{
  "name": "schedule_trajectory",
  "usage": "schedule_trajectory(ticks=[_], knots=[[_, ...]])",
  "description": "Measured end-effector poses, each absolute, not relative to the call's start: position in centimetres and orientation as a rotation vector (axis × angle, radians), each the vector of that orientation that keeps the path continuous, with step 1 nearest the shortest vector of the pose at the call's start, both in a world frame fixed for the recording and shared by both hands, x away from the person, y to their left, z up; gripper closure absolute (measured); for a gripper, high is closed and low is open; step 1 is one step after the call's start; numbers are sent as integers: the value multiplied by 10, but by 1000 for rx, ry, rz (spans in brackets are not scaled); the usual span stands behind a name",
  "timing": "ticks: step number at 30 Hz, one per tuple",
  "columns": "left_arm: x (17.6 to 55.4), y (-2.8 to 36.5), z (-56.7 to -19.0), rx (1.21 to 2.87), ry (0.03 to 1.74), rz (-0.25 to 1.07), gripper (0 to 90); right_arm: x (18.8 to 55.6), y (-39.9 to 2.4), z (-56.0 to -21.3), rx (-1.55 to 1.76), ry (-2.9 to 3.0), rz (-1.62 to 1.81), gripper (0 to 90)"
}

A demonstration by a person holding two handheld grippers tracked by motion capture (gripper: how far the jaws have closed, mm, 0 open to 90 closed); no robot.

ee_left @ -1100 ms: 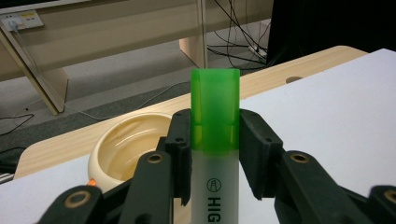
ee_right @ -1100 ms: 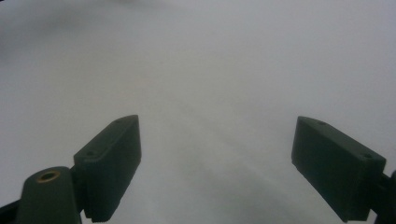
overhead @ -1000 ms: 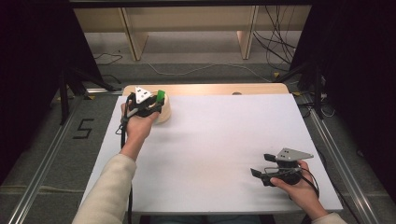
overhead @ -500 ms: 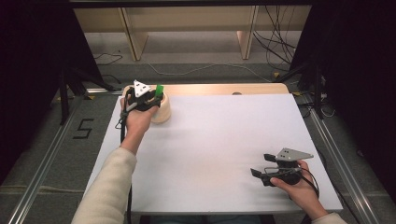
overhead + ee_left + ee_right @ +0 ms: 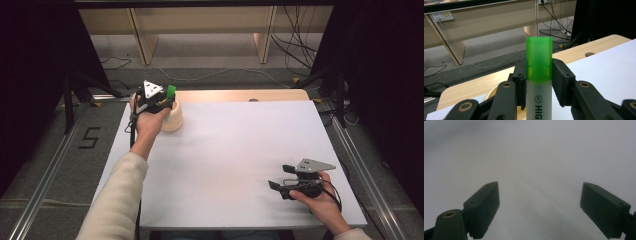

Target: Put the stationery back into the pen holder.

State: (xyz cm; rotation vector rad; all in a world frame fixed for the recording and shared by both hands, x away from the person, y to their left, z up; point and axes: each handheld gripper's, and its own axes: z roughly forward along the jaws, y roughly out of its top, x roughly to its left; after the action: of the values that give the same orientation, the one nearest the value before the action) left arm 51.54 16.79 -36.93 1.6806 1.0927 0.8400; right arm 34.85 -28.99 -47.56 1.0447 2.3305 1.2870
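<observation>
A green-capped white highlighter (image 5: 539, 75) stands upright between the jaws of my left gripper (image 5: 539, 80), whose pads press on its sides just below the cap. In the high view that left gripper (image 5: 159, 100) hovers over a round cream cup (image 5: 171, 120) at the far left of the white tabletop (image 5: 240, 150), with the green cap (image 5: 171, 91) sticking out. My right gripper (image 5: 279, 183) rests low near the front right of the table, its jaws wide apart. In the right gripper view the right gripper (image 5: 546, 207) has nothing between its pads but bare white surface.
A wooden strip (image 5: 240, 95) with a small dark hole runs along the table's far edge. Beyond it lie grey floor, cables (image 5: 295, 55) and wooden shelf legs. Metal rails flank the table on both sides.
My left gripper has shifted a little toward the far edge with the highlighter, staying over the cup. The right gripper has kept still.
</observation>
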Motion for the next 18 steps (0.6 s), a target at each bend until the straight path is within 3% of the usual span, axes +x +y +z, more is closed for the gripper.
schedule_trajectory(ticks=[18], knots=[[528,167,-359,1664,1073,861,667,349,-290,-476,1043,2331,1295,169]])
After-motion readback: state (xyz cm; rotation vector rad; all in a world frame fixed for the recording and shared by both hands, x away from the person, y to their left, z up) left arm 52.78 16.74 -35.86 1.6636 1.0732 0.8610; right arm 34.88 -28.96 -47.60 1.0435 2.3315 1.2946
